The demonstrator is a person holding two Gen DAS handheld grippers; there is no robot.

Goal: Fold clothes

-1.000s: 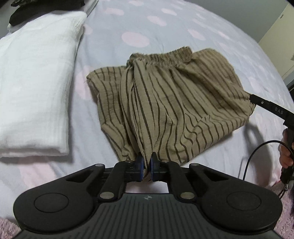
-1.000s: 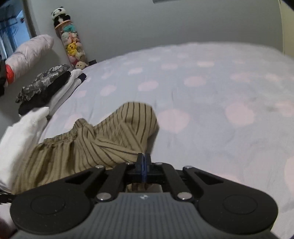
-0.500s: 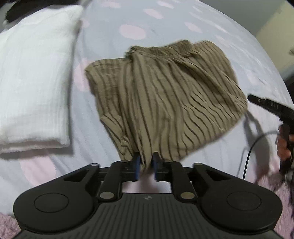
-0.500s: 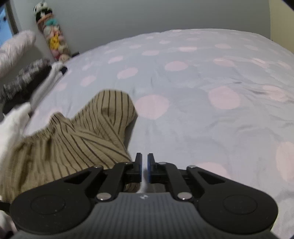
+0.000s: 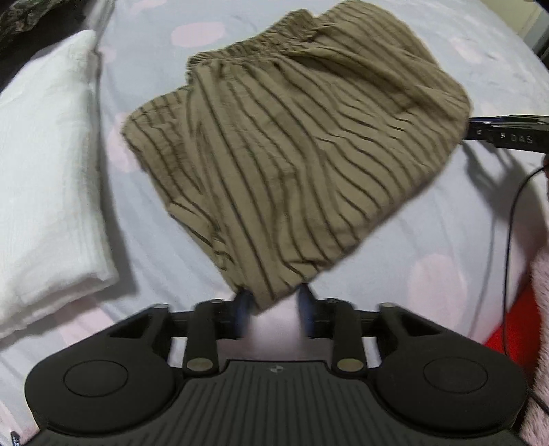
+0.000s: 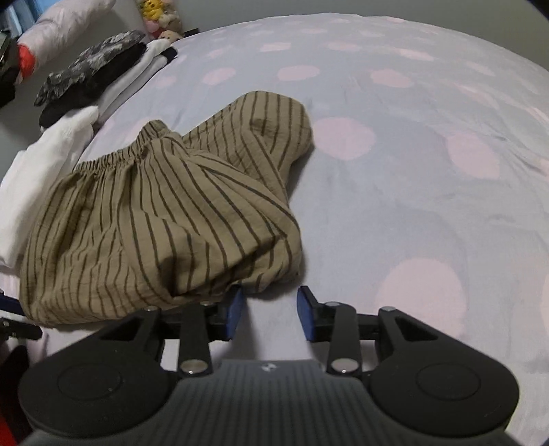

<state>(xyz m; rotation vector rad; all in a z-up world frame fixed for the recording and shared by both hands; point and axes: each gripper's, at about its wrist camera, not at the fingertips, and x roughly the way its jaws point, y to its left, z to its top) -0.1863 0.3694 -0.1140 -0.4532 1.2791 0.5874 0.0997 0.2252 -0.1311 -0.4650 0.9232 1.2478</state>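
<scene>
The striped shorts [image 5: 291, 154] lie folded on the bed [image 6: 411, 171], beside a white stack [image 5: 44, 178]. The left gripper [image 5: 274, 308] has its fingers apart and closing, a hem corner between them, unpinched. The right gripper [image 6: 271, 310] is opening, its fingers apart and empty at the shorts' edge.

A bed [image 6: 429, 192] in lilac sheeting with pink dots meets a plain grey wall [image 6: 308, 8].
</scene>
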